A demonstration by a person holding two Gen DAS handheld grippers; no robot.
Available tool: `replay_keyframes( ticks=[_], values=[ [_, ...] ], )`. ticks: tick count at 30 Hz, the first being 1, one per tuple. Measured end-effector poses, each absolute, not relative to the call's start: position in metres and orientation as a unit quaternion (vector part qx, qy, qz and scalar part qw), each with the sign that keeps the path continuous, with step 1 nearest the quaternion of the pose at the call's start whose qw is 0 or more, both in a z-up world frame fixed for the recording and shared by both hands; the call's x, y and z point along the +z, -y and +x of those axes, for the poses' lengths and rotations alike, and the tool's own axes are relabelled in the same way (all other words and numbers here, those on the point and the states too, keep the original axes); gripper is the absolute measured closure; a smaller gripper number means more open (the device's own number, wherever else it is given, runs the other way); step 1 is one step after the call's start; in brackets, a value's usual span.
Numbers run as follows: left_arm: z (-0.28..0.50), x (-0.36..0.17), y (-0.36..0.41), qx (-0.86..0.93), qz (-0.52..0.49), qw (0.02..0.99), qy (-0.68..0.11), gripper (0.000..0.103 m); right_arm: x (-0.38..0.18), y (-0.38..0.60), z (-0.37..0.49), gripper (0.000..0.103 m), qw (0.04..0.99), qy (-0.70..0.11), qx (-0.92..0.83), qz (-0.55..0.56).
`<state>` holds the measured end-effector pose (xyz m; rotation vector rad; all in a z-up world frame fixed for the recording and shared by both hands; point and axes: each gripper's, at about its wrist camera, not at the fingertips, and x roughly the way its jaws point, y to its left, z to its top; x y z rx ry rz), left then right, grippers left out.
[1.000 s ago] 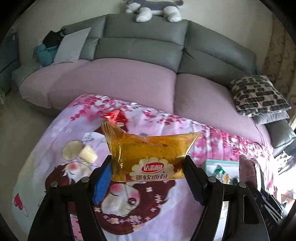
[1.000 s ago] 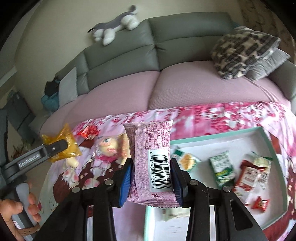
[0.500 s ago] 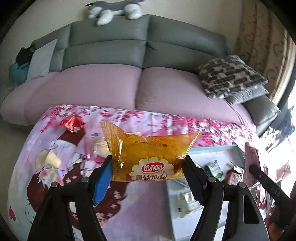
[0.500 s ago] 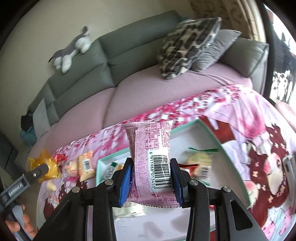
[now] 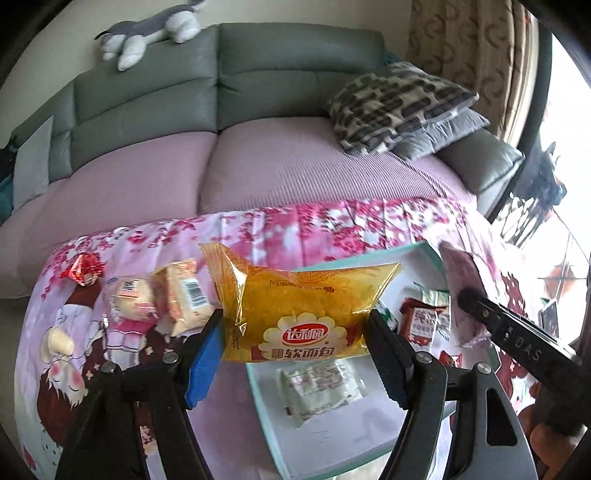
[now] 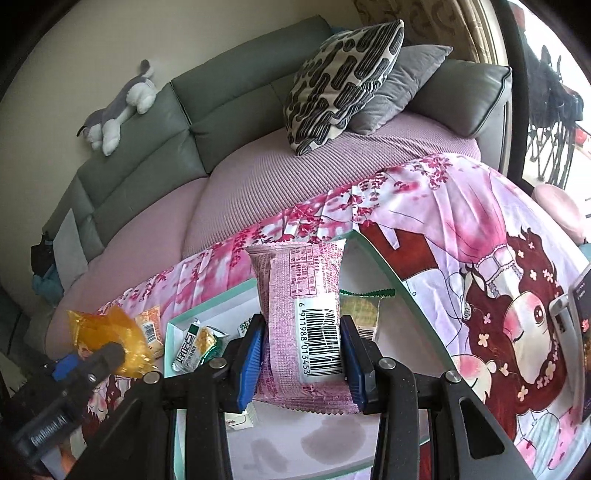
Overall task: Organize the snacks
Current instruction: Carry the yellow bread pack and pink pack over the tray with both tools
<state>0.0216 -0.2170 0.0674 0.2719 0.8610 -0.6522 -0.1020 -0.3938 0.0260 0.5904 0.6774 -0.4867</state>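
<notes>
The left gripper [image 5: 295, 347] clamps a yellow bun pack [image 5: 299, 314] and the right gripper [image 6: 303, 354] a pink pack [image 6: 301, 325], both above the tray [image 6: 373, 254], likely for dropping in; three snacks [image 5: 173, 299] wait on the worktop beyond.

Worktop [image 5: 229, 435]: tray [image 5: 266, 402] on its right half, holding several snack packets [image 5: 317, 384]; to the tray's left, three loose packets [image 5: 181, 295] in a row. Sofa [image 5: 258, 162] behind worktop; cushions [image 5: 399, 107] at its right end, plush toy [image 5: 147, 29] on its backrest.
</notes>
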Motion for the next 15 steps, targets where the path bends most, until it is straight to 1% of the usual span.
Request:
replay_keyframes(
  ticks=[5, 12, 15],
  values=[
    [0.02, 0.05, 0.23, -0.315, 0.141, 0.839, -0.421, 0.028, 0.014, 0.401, -0.097, 0.061, 0.868, -0.331, -0.23, 0.29],
    [0.032, 0.012, 0.239, -0.304, 0.144, 0.825, -0.454, 0.028, -0.004, 0.409, -0.086, 0.061, 0.863, -0.344, -0.232, 0.287],
    [0.036, 0.005, 0.241, -0.3, 0.141, 0.824, -0.459, 0.028, -0.007, 0.413, -0.082, 0.061, 0.863, -0.345, -0.233, 0.287]
  ],
)
